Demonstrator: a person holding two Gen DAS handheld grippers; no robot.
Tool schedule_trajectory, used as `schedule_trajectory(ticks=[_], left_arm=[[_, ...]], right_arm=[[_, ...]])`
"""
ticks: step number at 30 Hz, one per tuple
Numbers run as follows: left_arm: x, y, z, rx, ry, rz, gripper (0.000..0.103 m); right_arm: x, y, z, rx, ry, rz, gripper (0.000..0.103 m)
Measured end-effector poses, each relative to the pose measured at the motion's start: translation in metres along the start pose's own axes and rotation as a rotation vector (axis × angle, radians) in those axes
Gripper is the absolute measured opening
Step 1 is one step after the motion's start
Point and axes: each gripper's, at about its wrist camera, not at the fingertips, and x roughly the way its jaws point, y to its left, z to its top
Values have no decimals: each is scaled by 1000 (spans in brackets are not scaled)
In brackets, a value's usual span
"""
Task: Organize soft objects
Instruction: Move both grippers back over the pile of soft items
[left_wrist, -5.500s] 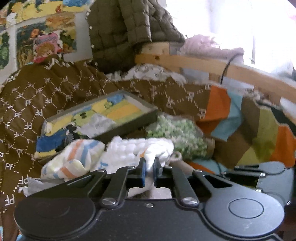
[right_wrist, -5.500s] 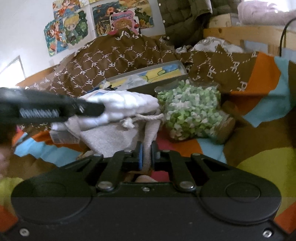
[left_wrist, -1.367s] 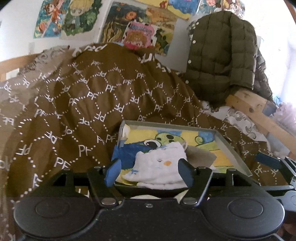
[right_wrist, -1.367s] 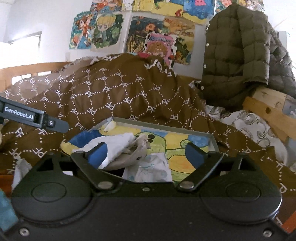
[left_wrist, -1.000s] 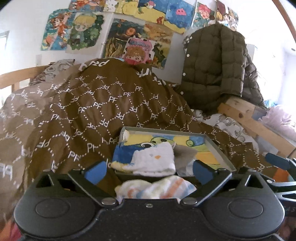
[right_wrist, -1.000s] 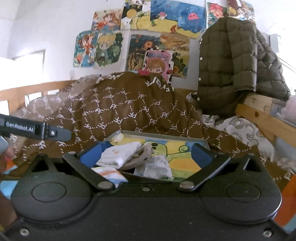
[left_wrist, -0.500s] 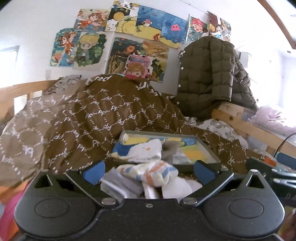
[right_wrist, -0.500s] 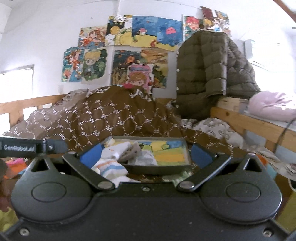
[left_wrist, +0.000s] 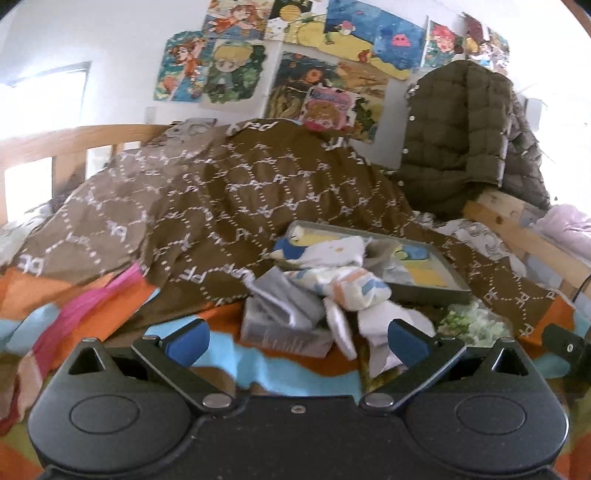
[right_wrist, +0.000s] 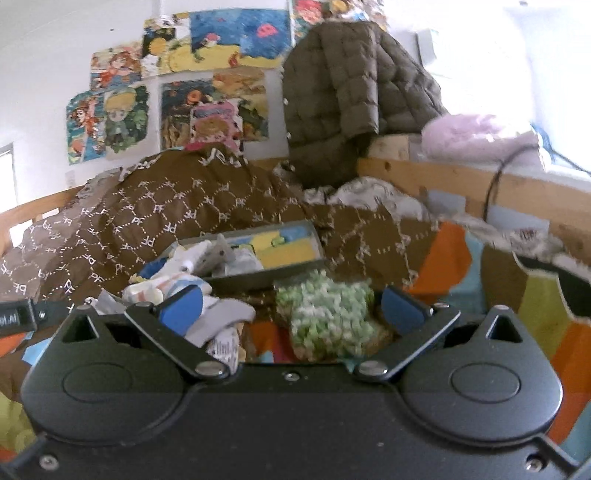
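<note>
Your left gripper (left_wrist: 297, 338) has its jaws spread wide with nothing between them, and your right gripper (right_wrist: 291, 308) is released the same way, empty. Both hang above the bed, whose colourful patchwork cover (left_wrist: 280, 369) shows beneath them. The shallow grey tray with a yellow-and-blue cartoon lining (left_wrist: 421, 275) sits on the brown patterned quilt (left_wrist: 236, 206). A white cloth (left_wrist: 332, 251) and a grey cloth (right_wrist: 223, 253) lie in its near left part. Just in front of the tray, a striped white, orange and blue cloth (left_wrist: 354, 286) rests on a small heap with a grey folded cloth (left_wrist: 284, 299). A clear bag of green and white pieces (right_wrist: 325, 314) lies beside the heap, before your right gripper.
</note>
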Motion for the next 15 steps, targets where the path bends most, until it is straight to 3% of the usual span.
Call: schedule_trajectory(ticks=[6, 15], left_arm=[[-13, 0, -18, 52, -15, 86, 102], [-21, 13, -26, 6, 0, 273, 102]], right_arm=[[18, 20, -11, -19, 65, -58, 102], [17, 47, -24, -62, 91, -71, 102]])
